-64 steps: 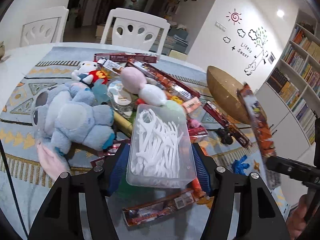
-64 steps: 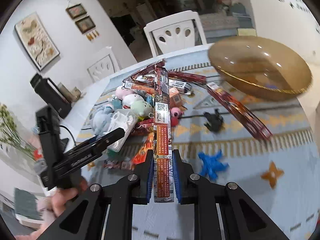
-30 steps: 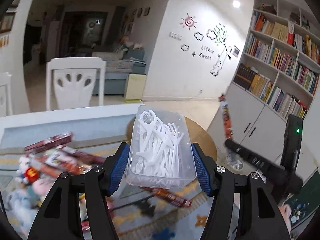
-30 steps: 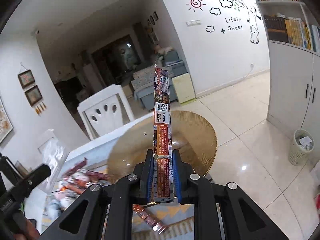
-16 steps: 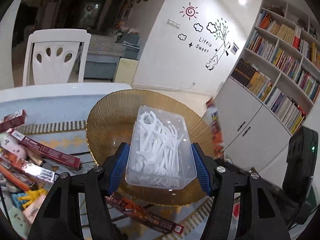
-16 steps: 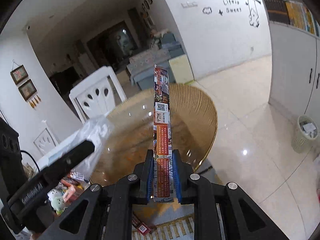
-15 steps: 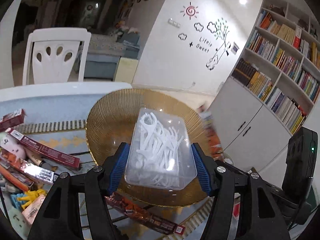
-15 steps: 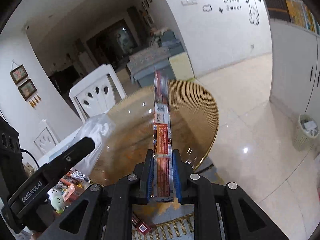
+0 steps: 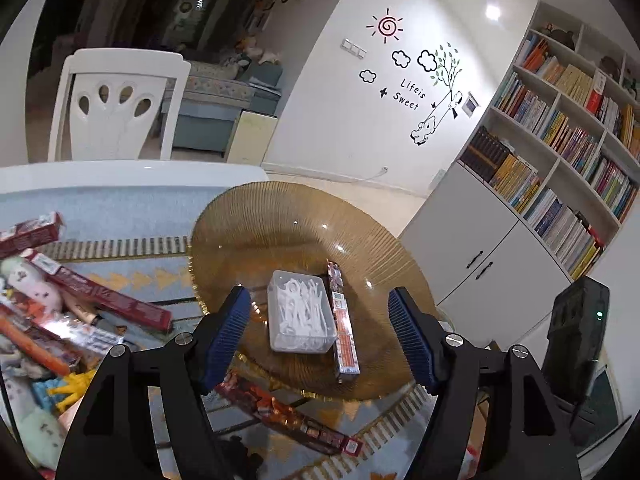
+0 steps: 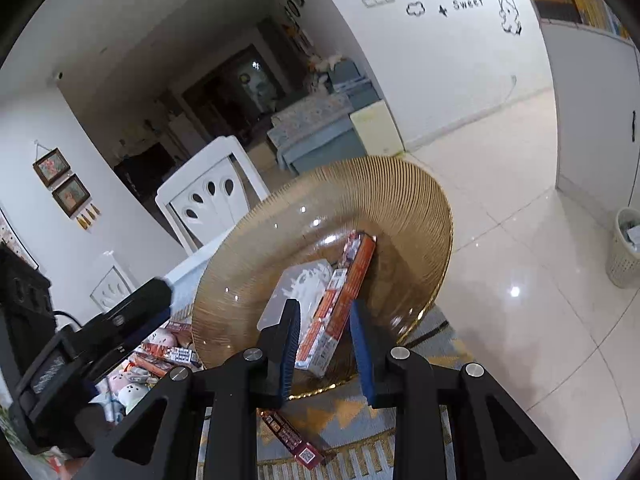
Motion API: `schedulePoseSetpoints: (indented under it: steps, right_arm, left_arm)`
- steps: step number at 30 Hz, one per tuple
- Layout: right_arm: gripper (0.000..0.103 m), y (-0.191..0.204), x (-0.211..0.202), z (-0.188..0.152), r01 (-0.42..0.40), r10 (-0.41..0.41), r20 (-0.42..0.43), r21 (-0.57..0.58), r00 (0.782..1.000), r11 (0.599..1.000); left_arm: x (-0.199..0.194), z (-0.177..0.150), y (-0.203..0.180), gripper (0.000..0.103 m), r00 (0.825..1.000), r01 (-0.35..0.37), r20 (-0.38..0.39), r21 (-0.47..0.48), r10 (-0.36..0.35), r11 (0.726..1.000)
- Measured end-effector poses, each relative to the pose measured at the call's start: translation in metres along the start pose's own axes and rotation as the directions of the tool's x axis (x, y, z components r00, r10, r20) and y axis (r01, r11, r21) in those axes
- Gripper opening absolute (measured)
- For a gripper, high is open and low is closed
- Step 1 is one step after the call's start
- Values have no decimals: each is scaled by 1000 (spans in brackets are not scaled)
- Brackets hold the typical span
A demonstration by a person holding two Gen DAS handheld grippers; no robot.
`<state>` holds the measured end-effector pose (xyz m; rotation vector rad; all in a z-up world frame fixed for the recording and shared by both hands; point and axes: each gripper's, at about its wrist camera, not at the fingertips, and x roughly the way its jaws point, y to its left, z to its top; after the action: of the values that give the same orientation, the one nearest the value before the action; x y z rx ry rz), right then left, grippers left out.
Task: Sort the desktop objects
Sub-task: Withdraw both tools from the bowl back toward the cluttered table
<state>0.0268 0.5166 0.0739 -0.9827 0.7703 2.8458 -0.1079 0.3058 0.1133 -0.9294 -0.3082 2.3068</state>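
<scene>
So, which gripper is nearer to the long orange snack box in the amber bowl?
Right. The right gripper has the snack box just ahead between its opening jaws, not gripped. The left gripper, also opening, frames the floss pick box beside it.

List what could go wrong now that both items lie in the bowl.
1. The ribbed amber glass bowl seems to overhang the table edge above the tiled floor; a knock might tip it.
2. The long red-and-orange snack box lies between the opening right claw jaws and could get dragged out.
</scene>
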Motion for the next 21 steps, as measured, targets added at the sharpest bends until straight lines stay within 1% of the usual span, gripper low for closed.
schedulePoseSetpoints:
  steps: [3, 6, 9, 11, 13, 14, 15, 16, 18, 20, 21]
  right_arm:
    - [25, 6, -12, 0, 2, -1, 37, -26, 999, 1000]
    - [25, 21, -29, -1, -34, 36, 49, -44, 998, 998]
    - [25, 42, -53, -6, -69, 74, 54, -94, 996, 993]
    - [26, 58, -67, -14, -100, 105, 38, -132, 994, 986]
    - [43, 71, -78, -27, -131, 135, 10, -162, 991, 978]
    - [48, 76, -82, -36, -149, 150, -6, -175, 989, 973]
    - [57, 82, -84, -45, -161, 160, -19, -192, 987, 968]
    - [61, 87, -86, -57, -164, 162, -28, -216, 986, 963]
    - [61, 93, -84, -77, -144, 139, -40, -264, 990, 954]
    - [61, 99, -72, -95, -117, 102, -64, -312, 993, 943]
    - [61, 98, -65, -105, -108, 85, -84, -326, 993, 939]
  left_arm:
    - [-25, -2, 7, 70, 1000, -24, 8, -13, 24, 1000]
    - [-61, -2, 16, 70, 997, -68, 31, -7, 68, 998]
    - [-101, -5, 25, 70, 990, -126, 68, -3, 125, 992]
    - [-129, -10, 35, 75, 985, -149, 88, -10, 150, 989]
    - [-152, -17, 45, 76, 980, -170, 100, -17, 171, 985]
    - [-165, -22, 53, 76, 979, -180, 98, -19, 181, 983]
    - [-173, -28, 58, 76, 978, -183, 96, -19, 184, 983]
    - [-183, -36, 67, 76, 977, -189, 93, -22, 190, 982]
    - [-193, -51, 77, 76, 978, -195, 75, -18, 196, 981]
    - [-194, -72, 88, 76, 979, -199, 32, 4, 199, 980]
    - [-192, -84, 95, 76, 981, -196, -3, 26, 196, 980]
